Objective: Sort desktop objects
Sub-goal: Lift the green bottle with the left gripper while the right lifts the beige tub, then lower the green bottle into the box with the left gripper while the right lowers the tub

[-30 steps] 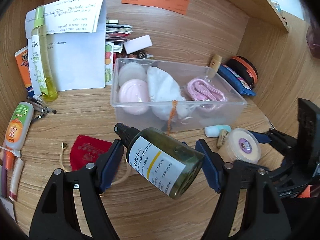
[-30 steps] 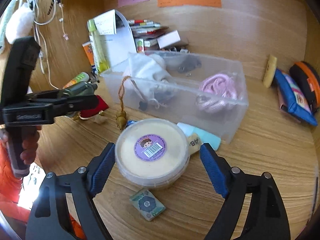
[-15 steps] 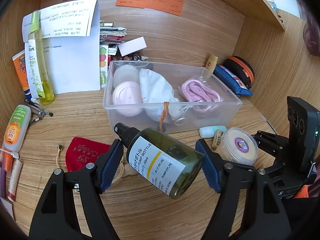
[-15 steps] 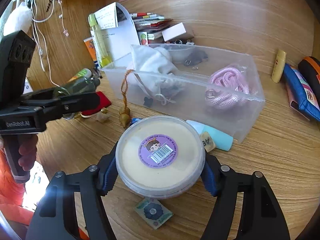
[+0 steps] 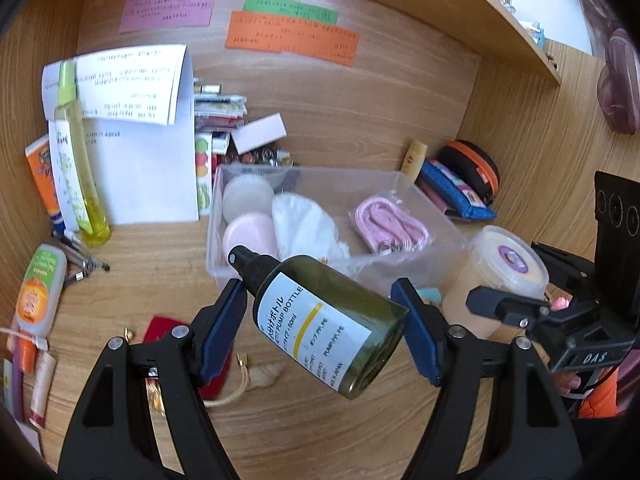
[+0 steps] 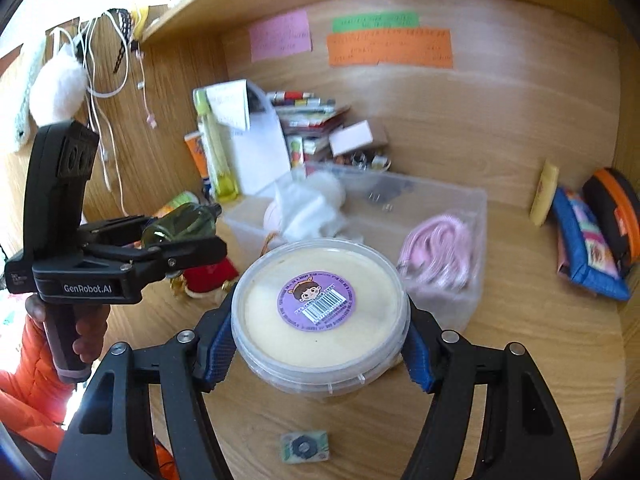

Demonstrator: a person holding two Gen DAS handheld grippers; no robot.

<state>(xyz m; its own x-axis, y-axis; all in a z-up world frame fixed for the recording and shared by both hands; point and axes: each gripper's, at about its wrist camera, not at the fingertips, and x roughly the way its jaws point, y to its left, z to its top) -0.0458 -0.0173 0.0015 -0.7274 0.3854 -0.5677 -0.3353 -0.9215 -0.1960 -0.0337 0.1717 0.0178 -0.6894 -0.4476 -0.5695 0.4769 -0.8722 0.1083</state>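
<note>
Left gripper (image 5: 320, 316) is clamped across a green pump bottle (image 5: 324, 320), which lies tilted between the pads, nozzle toward the left pad, clear of the desk. Right gripper (image 6: 320, 340), whose jaws have just been closing, now grips a round lidded tub (image 6: 320, 316) by its sides, also off the desk. Clear plastic bin (image 5: 424, 200) sits just ahead of both tools. Step judged: carry phase, both items picked. Next move likely calls for bringing each forward over the bin rim before release.

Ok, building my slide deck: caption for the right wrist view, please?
Right gripper clamps a round lidded tub above the desk, clear bin behind it.
</note>
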